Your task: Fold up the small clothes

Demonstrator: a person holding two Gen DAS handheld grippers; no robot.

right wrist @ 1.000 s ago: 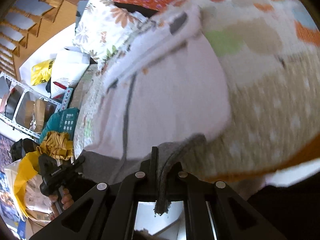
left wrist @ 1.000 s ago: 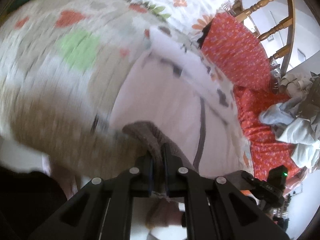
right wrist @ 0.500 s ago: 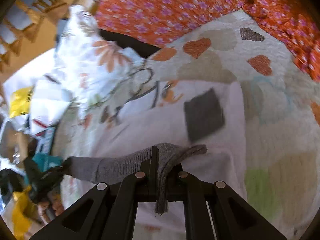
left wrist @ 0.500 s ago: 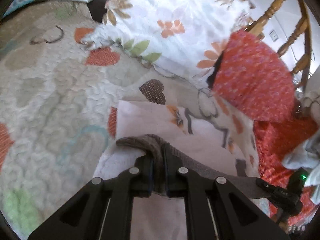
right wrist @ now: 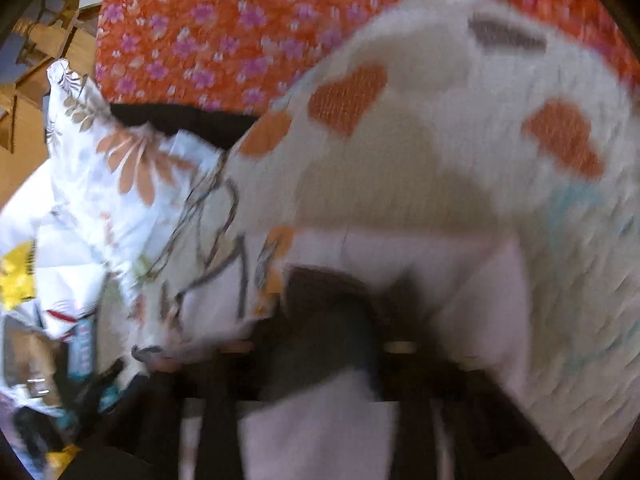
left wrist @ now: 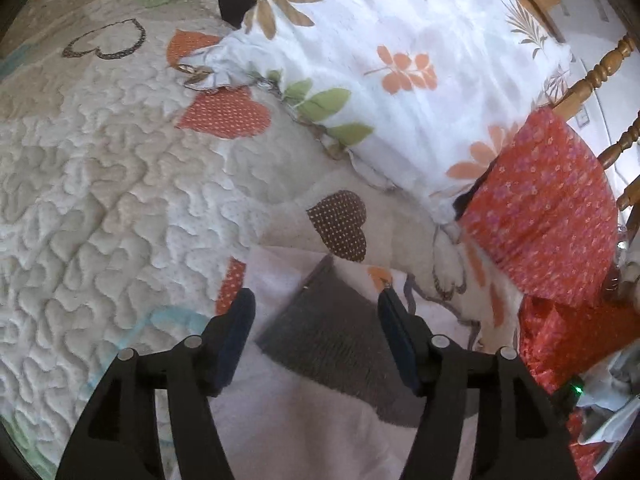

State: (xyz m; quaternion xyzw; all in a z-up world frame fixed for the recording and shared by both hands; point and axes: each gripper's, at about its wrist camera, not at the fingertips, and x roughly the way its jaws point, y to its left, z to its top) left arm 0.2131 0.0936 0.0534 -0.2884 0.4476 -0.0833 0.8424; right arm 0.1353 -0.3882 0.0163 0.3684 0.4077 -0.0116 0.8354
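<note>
Grey knit band [left wrist: 340, 332] of the small pale-pink garment [left wrist: 304, 432] lies flat between the left tongs [left wrist: 316, 316], whose jaws stand wide apart and touch nothing. Garment sits on the quilted bedspread [left wrist: 100, 200], at 6 o'clock in the left view, grey band on top of the pink body, so a fold looks laid down and let go. Right tongs [right wrist: 320, 360]: view is motion-blurred, dark fabric sits around where the jaws should be, can't tell if apart or clamped. Judgement: one fold done on the left side, release step. Next move likely needs a fresh pinch on a side edge or hem of the pink cloth, then carry it across to halve the piece; knit is limp, so grip near a corner. Beyond, at 12–1 o'clock, a floral pillow [left wrist: 400, 60]; at 3 o'clock an orange flowered pillow [left wrist: 540, 220] against a wooden chair [left wrist: 592, 76].
</note>
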